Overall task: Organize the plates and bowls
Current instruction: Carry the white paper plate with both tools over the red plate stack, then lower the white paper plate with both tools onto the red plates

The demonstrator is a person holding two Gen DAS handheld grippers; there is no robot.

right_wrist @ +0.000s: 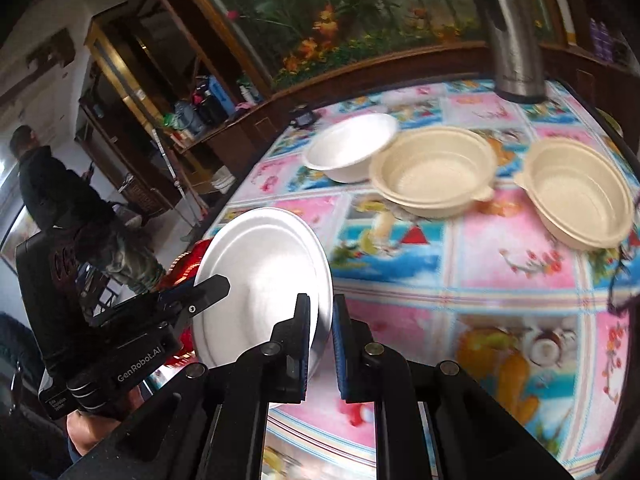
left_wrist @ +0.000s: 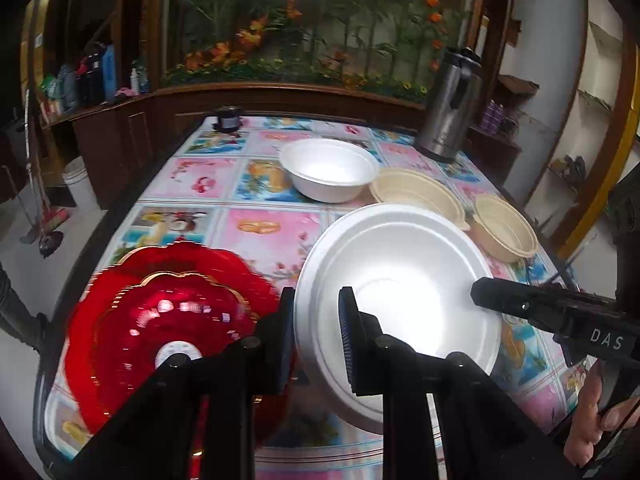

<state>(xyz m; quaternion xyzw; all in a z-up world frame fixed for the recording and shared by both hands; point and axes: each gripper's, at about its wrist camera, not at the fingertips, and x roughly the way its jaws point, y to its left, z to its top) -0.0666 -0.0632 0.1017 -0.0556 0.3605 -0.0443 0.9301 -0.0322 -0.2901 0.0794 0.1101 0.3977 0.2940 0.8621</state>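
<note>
A white foam plate (left_wrist: 400, 304) is held tilted above the table between both grippers. My left gripper (left_wrist: 316, 320) is shut on its left rim. My right gripper (right_wrist: 321, 320) is shut on its right rim (right_wrist: 326, 292); it also shows in the left wrist view (left_wrist: 476, 292). A stack of red plates with gold trim (left_wrist: 168, 320) lies on the table to the left of the white plate. A white foam bowl (left_wrist: 330, 168) and two cream bowls (right_wrist: 434, 168) (right_wrist: 576, 192) stand further back.
The table (right_wrist: 500, 264) has a colourful fruit-print cloth. A steel thermos (left_wrist: 450, 108) stands at the far right corner and a small dark object (left_wrist: 228, 120) at the far edge. A person (right_wrist: 44, 184) stands in the room to the left.
</note>
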